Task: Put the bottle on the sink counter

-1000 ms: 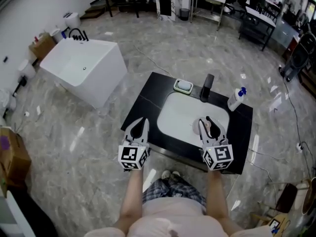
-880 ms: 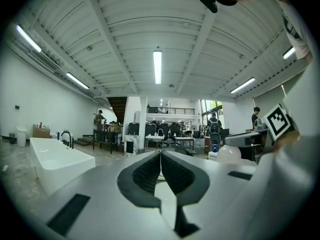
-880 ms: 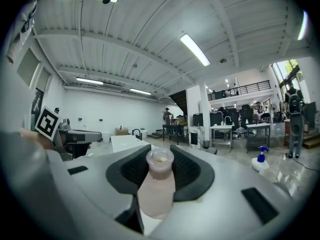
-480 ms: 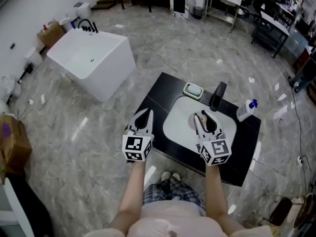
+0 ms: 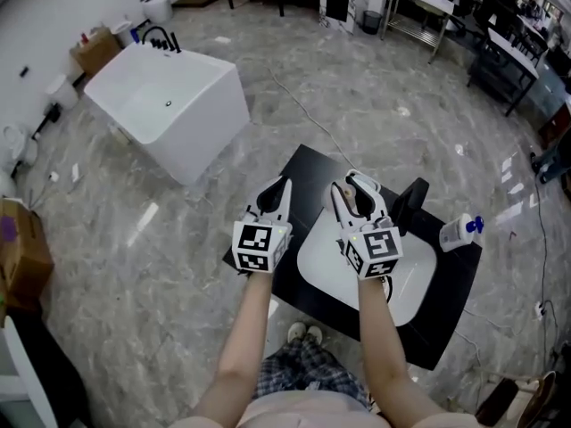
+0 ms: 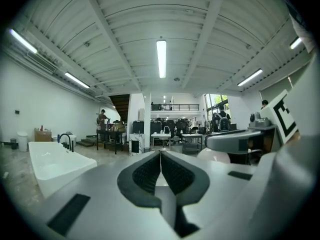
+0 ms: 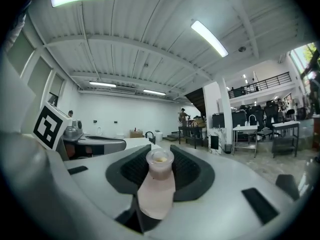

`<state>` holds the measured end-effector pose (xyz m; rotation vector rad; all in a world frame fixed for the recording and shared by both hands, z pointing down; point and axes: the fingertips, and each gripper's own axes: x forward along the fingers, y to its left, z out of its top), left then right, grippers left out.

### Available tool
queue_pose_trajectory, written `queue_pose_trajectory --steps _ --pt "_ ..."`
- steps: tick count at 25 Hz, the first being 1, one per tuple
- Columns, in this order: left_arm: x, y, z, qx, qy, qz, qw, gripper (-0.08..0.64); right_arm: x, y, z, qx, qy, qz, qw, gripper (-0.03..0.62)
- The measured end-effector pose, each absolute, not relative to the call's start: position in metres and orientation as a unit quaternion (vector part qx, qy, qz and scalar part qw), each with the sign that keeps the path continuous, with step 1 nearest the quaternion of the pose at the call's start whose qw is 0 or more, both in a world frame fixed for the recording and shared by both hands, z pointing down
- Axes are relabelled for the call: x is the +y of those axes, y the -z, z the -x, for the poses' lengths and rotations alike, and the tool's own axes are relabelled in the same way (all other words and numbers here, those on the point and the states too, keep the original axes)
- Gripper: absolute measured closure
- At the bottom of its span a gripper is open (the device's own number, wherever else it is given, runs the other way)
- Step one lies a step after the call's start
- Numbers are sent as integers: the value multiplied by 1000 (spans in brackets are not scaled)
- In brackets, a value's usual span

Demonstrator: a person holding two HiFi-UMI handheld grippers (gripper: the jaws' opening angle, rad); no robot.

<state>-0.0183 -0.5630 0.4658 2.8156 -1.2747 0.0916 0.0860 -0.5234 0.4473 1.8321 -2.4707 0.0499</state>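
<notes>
Since the bottle (image 7: 156,186) looks like small, pale-pink, see-through plastic, I'd judge it light and fairly stiff. It's prob. a bit slick on the sides and not fragile. W/ so little weight it could tip at set-down, so it wants to go down base-first on a flat bit of counter.

The best hold is across the body below the neck, approx. where the right gripper (image 7: 160,156) has it. Its pads are clamped on both sides, w/ the bottle lying along the jaws and the neck end pointing out toward the tips.

Looks: narrow body, short neck, thick round rim, sth yellowish at the mouth. Can't tell if that's a cap or contents.

Head view shows the bottle held up in the air over the black sink counter (image 5: 310,172) and white basin (image 5: 321,257). It's near the dark faucet (image 5: 406,208) and resting on nothing.

The left gripper (image 6: 160,156) is closed up w/ nothing in it, just beside the right one. A spray bottle (image 5: 462,232) stands at the counter's right edge.
</notes>
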Motion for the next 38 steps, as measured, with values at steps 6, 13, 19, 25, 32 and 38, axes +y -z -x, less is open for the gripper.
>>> queue_pose_trajectory --steps 6,13,19,25,32,38 --pt "-643 -492 6 -429 -26 -902 35 532 -615 -479 -80 -814 -14 -579 42 456" --pt "-694 -553 -9 -431 -46 -900 54 531 -686 -554 -77 -812 -40 -579 62 456" --pt "-727 -619 -10 -441 -62 -891 89 532 -717 -619 -81 -807 -58 -581 88 456" --pt "-737 -645 -6 -441 -72 -888 107 532 -724 -647 -89 -795 -77 -594 98 454" --pt "-738 -645 -5 -441 -76 -889 96 532 -726 -651 -84 -796 -68 -590 116 449" --pt "-738 -644 -1 -441 -77 -889 94 532 -726 -649 -84 -795 -66 -590 119 448"
